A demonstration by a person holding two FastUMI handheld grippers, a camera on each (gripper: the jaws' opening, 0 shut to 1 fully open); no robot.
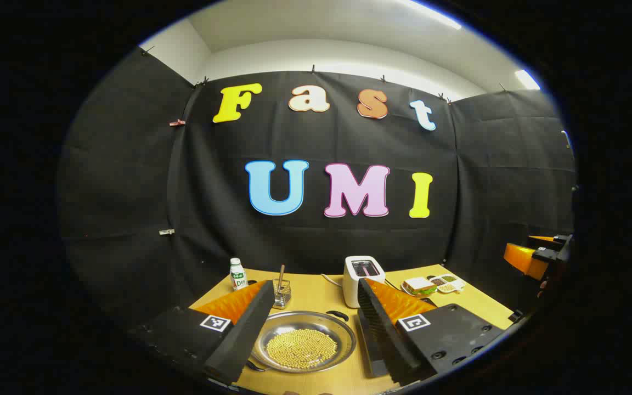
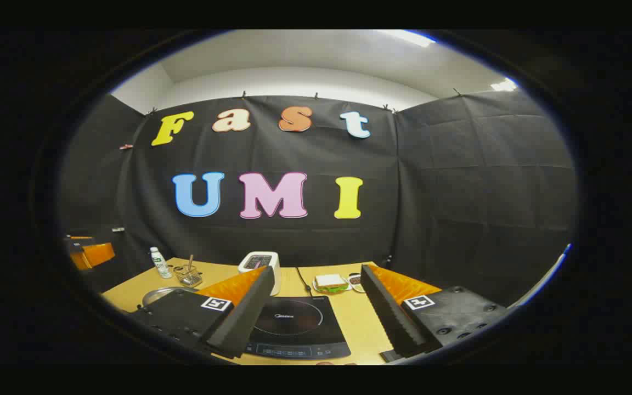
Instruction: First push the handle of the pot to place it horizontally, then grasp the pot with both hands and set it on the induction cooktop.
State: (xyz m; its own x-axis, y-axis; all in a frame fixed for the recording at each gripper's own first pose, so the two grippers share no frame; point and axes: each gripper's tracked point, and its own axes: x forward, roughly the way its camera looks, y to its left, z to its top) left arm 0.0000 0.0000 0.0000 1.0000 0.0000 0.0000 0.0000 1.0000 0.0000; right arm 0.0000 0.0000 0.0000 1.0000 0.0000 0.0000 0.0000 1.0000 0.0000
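A shallow steel pot (image 1: pixel 302 346) full of yellow beans sits on the wooden table (image 1: pixel 316 296), straight ahead between the fingers of my left gripper (image 1: pixel 313 288), which is open above it. One black handle (image 1: pixel 338 315) shows at the pot's far right rim, another at its near left. In the right gripper view the black induction cooktop (image 2: pixel 294 329) lies flat ahead, framed by my open right gripper (image 2: pixel 316 274). The pot's rim (image 2: pixel 159 293) peeks out left of that gripper's left finger. The right gripper (image 1: pixel 535 255) also appears at the far right of the left gripper view, and the left gripper (image 2: pixel 88 252) at the far left of the right gripper view.
At the back of the table stand a white toaster (image 1: pixel 362 277), a small bottle (image 1: pixel 237 274), a glass holder with a stick (image 1: pixel 281 293), a sandwich (image 1: pixel 419 285) and a divided snack tray (image 1: pixel 447 283). A cable (image 2: pixel 302 282) runs behind the cooktop.
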